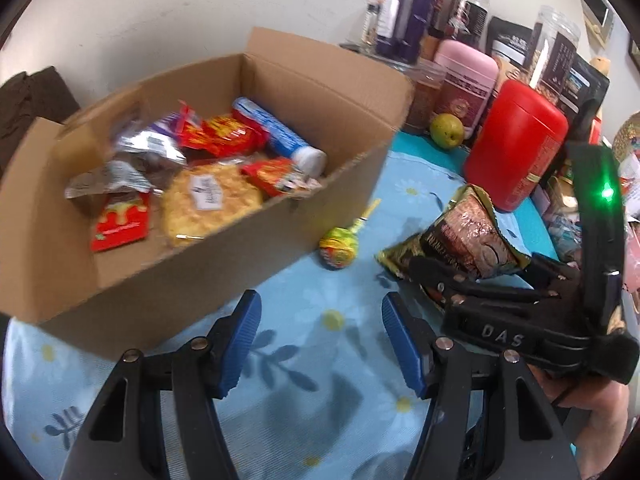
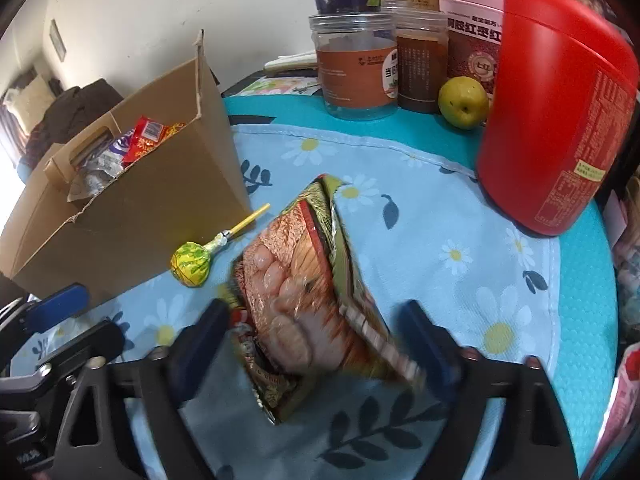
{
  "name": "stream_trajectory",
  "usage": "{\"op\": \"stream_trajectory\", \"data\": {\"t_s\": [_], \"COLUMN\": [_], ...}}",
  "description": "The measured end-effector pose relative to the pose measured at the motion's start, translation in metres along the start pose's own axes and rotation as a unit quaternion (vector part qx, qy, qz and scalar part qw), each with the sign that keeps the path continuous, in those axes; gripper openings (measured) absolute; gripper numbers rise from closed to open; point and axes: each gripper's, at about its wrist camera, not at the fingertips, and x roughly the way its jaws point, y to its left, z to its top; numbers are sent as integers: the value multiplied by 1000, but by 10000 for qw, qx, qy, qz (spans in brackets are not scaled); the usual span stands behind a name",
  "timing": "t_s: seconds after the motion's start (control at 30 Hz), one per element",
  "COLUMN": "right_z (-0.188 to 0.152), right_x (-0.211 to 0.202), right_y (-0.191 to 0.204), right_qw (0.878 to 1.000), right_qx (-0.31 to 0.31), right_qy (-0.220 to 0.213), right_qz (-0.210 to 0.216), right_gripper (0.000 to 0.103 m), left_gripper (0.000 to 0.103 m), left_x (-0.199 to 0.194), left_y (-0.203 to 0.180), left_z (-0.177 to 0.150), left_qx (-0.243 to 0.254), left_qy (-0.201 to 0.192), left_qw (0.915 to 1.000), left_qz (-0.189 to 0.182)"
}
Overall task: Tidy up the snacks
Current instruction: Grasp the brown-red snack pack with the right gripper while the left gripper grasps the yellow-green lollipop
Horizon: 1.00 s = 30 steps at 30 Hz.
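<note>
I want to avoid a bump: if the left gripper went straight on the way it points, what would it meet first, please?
Probably the flowered cloth, bare between the fingers of the left gripper. Beyond lies the lollipop, near the cardboard box; depth is unclear.

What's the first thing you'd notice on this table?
The big red canister at the right, standing on the blue daisy cloth. Next, the cardboard box at the left, stuffed with snacks. Between them lie a yellow lollipop and a shiny snack packet, which sits between the right gripper's fingers.
</note>
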Motion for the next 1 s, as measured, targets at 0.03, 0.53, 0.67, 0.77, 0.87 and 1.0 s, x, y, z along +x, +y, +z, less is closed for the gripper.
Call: {"op": "stream_trajectory", "data": {"t_s": [0.03,0.53,0.67,0.77,0.87,1.0], "right_z": [0,-10,-11,-11,-11,-13], "right_x": [-3,-13,-13,-14,-14,-18], "right_y": [-5,-32,-28,-29,-29,-25], "right_qw": [10000,9997,9999,9999,9999,9999], "right_qx": [6,205,47,54,89,-37], "right_qy": [-42,-91,-80,-63,-67,-51], "right_qz": [56,45,-89,-115,-125,-132], "right_gripper": [72,60,60,57,53,46], "left_gripper": [62,61,43,26,26,26], "left_x": [3,52,59,60,58,52], "left_y": [-2,-17,-25,-20,-18,-20], "left_z": [1,15,19,24,22,16], "left_qx": [-2,-204,-40,-109,-88,-5], "left_qy": [26,55,31,48,43,137], "left_qw": [10000,9997,9991,9991,9995,9998], "left_qz": [-28,113,428,401,314,171]}}
